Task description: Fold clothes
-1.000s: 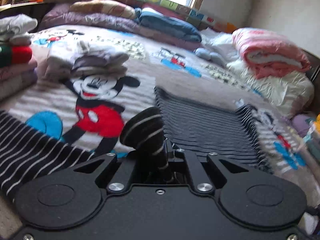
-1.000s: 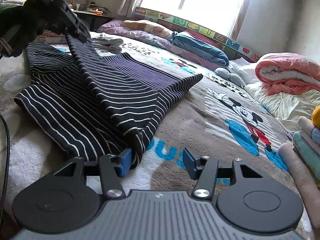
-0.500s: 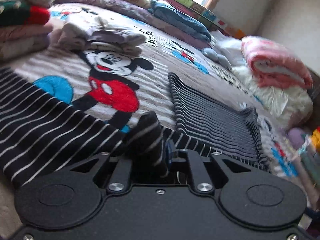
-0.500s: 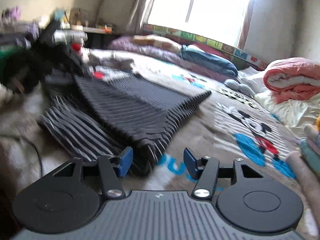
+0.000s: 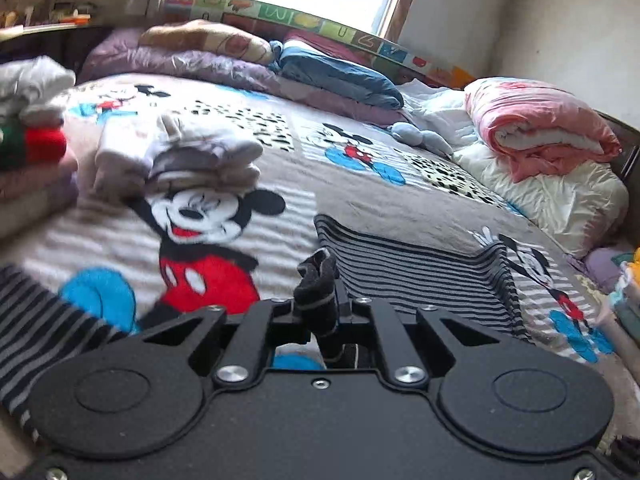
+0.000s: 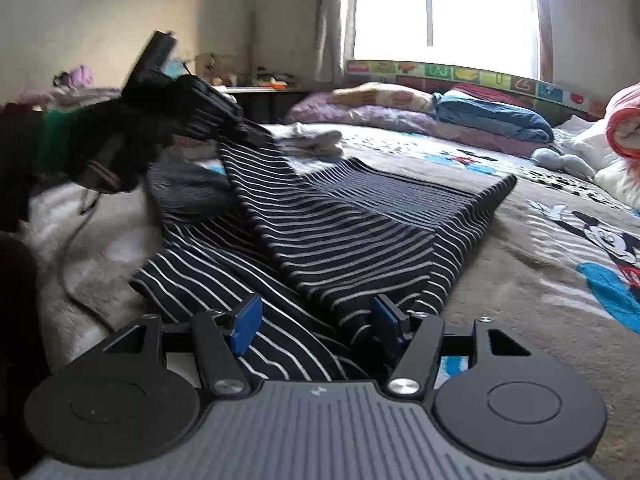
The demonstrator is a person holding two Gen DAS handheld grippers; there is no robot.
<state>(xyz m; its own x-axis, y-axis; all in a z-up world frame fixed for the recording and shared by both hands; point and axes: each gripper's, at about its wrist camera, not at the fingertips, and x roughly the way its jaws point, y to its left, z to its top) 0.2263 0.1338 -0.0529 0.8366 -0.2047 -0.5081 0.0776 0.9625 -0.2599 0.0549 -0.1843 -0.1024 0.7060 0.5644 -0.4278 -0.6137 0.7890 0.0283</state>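
Note:
A dark striped garment (image 6: 352, 224) lies on the Mickey Mouse blanket (image 5: 224, 216). My left gripper (image 5: 324, 312) is shut on a bunched edge of the striped garment (image 5: 416, 276) and holds that edge lifted. In the right wrist view the left gripper (image 6: 200, 116) is at the upper left with the cloth stretched down from it. My right gripper (image 6: 316, 320) is open. Its blue pads (image 6: 246, 322) straddle the garment's near folded edge low over the bed.
Folded clothes are stacked at the left (image 5: 32, 140), with a pale pile (image 5: 184, 156) beside them. Pillows and quilts (image 5: 320, 68) line the window side. A pink and white bedding roll (image 5: 540, 128) lies at the right. More folded items (image 5: 624, 300) sit at the right edge.
My left gripper rose and pulled the gripped edge up and back. My right gripper moved left and forward, so the garment's near edge now lies between its open fingers.

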